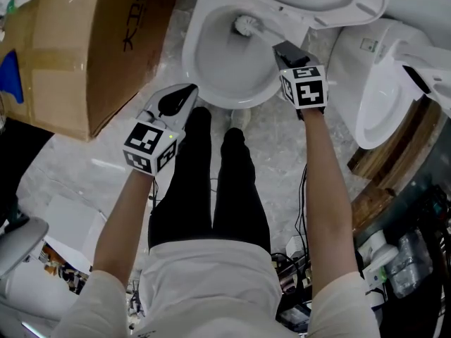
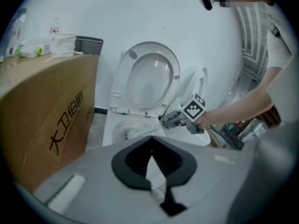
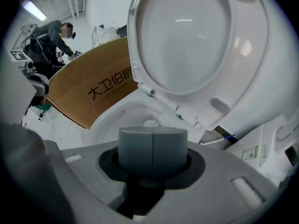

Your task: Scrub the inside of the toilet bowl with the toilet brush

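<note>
Right gripper (image 1: 285, 51) closed on the toilet brush (image 1: 246, 25), its head down inside the toilet bowl (image 1: 189, 51)

The brush's white handle runs from the right gripper's jaws to the bristle head, which lies against the bowl's far inner wall, below the raised seat and lid (image 3: 187, 36). The left gripper (image 1: 184, 96) hovers just outside the bowl's near rim with its jaws together and nothing between them. A cardboard box (image 1: 84, 48) stands on the floor left of the toilet, and a second white toilet (image 1: 384, 97) stands to the right
</note>
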`<action>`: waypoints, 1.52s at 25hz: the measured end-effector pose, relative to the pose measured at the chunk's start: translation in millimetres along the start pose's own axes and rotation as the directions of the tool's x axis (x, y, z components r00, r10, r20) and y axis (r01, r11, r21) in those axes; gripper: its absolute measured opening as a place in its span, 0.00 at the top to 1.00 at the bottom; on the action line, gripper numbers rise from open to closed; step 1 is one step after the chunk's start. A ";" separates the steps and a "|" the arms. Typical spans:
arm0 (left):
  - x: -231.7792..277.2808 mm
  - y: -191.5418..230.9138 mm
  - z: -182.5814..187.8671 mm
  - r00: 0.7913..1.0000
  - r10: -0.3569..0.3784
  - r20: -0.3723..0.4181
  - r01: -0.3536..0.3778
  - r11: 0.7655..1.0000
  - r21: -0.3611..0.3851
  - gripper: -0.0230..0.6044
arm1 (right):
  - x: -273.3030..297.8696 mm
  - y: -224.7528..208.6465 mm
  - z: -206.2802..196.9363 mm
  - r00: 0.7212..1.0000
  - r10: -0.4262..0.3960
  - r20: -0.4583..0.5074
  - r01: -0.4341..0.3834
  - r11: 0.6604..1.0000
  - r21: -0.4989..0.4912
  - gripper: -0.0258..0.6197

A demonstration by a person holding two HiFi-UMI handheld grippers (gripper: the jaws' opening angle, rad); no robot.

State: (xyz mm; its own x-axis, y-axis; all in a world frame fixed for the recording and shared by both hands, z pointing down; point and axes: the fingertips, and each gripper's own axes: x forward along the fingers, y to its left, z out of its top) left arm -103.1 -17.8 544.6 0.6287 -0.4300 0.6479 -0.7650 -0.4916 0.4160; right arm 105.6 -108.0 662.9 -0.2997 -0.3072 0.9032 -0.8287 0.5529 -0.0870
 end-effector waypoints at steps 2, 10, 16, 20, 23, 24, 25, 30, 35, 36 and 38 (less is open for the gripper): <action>-2.6 3.2 -1.6 1.000 0.005 0.002 -0.005 1.000 -0.004 0.98 | 4.2 6.6 5.9 1.000 0.008 0.005 -0.008 1.000 -0.006 0.73; -9.1 11.0 -4.0 1.000 0.016 0.007 -0.016 1.000 -0.008 0.98 | 14.1 29.0 14.6 0.999 0.033 0.007 -0.033 0.999 -0.025 0.73; -8.7 7.2 1.3 1.000 0.004 0.018 -0.005 1.000 0.002 0.98 | 14.3 44.0 12.4 0.999 0.049 0.011 -0.048 0.998 -0.028 0.73; -10.8 5.1 2.9 1.000 0.000 0.021 0.000 1.000 0.006 0.98 | 14.0 55.7 9.6 0.998 0.060 0.004 -0.060 0.997 -0.042 0.73; -12.5 4.8 2.5 1.000 0.000 0.021 0.000 1.000 0.009 0.98 | 13.0 64.2 7.6 0.997 0.075 0.004 -0.074 0.996 -0.043 0.73; -12.7 4.2 2.0 1.000 -0.001 0.021 0.001 1.000 0.011 0.98 | 12.5 66.9 5.7 0.997 0.079 0.002 -0.079 0.996 -0.044 0.73; -13.0 3.5 1.4 1.000 -0.002 0.020 0.002 1.000 0.012 0.98 | 12.1 69.4 3.4 0.997 0.082 0.001 -0.082 0.996 -0.043 0.73; -16.1 0.3 -2.3 1.000 -0.005 0.022 0.004 1.000 0.015 0.98 | 8.4 82.0 -11.0 0.995 0.101 -0.012 -0.101 0.994 -0.038 0.73; -17.0 -4.8 -4.4 1.000 -0.008 0.023 0.008 1.000 0.021 0.98 | 1.5 97.3 -29.5 0.991 0.130 -0.029 -0.131 0.990 -0.041 0.73; -16.8 -6.2 -4.4 1.000 -0.010 0.023 0.009 1.000 0.022 0.98 | -0.9 101.1 -33.6 0.990 0.138 -0.037 -0.139 0.989 -0.041 0.73; -15.9 -9.2 -3.7 1.000 -0.012 0.024 0.012 1.000 0.025 0.98 | -4.8 105.6 -43.0 0.987 0.149 -0.054 -0.151 0.988 -0.037 0.73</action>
State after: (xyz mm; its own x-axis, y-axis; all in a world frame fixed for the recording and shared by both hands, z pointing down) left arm -106.6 -3.7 532.8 0.6412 -0.4423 0.6271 -0.7540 -0.5151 0.4077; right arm 39.9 -14.8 667.4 -0.3935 -0.1792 0.9017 -0.7558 0.6215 -0.2063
